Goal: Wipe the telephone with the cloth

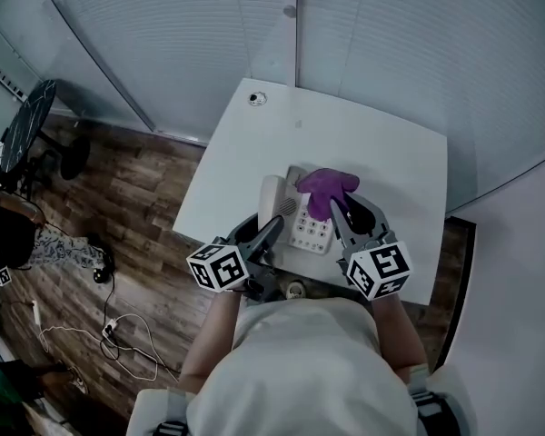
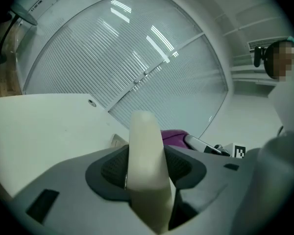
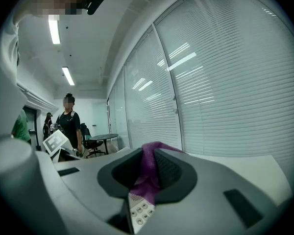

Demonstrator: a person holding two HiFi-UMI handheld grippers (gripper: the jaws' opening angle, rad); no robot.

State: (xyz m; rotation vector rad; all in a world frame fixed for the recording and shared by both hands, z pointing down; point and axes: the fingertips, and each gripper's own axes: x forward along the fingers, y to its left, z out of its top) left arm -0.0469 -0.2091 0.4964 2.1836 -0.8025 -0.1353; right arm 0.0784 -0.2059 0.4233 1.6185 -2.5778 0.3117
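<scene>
Telephone (image 1: 311, 232) lies between the grippers: left gripper (image 1: 265, 232) clamps its handset (image 1: 272, 198), right gripper (image 1: 341, 209) pinches the cloth (image 1: 325, 187).

Telephone (image 1: 309, 230): in the head view its far end is covered by the cloth (image 1: 325, 189), its sides by the left gripper (image 1: 269, 234) and right gripper (image 1: 345, 214). In the left gripper view the handset (image 2: 146, 151) is cut off at the bottom edge, and most of the cloth is hidden behind it. In the right gripper view only a sliver of keypad (image 3: 141, 210) is seen. A small object (image 1: 293, 290) at the table's (image 1: 391, 153) near edge cannot be identified.
</scene>
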